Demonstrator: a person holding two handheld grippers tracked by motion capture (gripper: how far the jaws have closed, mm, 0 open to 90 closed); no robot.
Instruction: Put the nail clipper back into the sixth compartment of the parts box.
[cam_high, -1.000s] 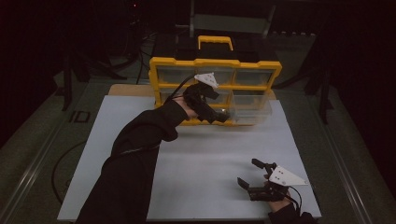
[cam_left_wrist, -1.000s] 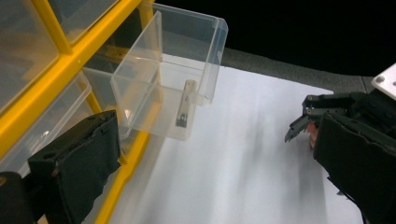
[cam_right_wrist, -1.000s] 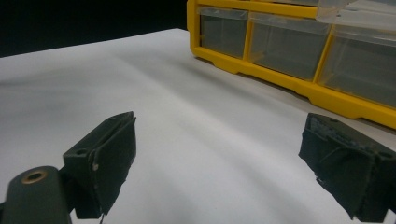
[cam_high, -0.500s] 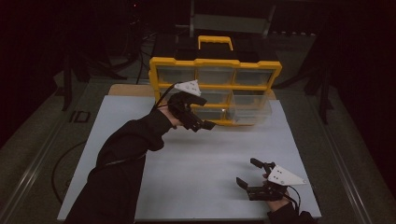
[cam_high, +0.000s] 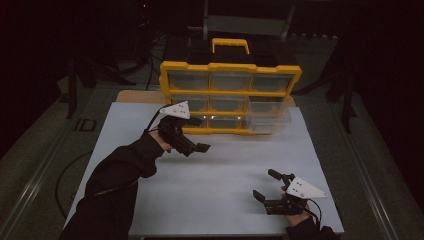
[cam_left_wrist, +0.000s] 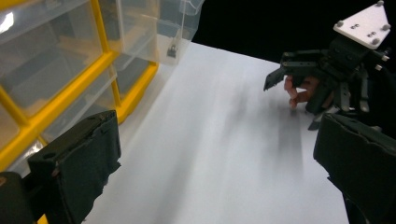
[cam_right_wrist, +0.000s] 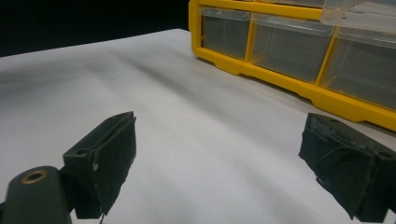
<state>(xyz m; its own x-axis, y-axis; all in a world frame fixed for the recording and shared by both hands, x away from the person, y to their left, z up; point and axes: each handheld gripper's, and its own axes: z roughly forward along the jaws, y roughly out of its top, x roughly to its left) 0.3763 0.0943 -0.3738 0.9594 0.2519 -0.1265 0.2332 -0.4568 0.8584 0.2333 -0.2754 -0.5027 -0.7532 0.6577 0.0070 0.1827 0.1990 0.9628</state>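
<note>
Both hand-held grippers gape wide and empty, their black jaws padded with frayed cloth. The left hand-held gripper (cam_high: 192, 135) hangs just before a yellow-framed organizer (cam_high: 231, 95) of clear plastic drawers; the right hand-held gripper (cam_high: 267, 185) sits low over the smooth white surface (cam_high: 225, 170), well apart from it.

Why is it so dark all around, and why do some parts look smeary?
High view: light falls on the white table, the room behind is black. Left gripper view: the sheet has streaky blur and a glare spot on the yellow organizer. Right gripper view: near fingers soft.
</note>
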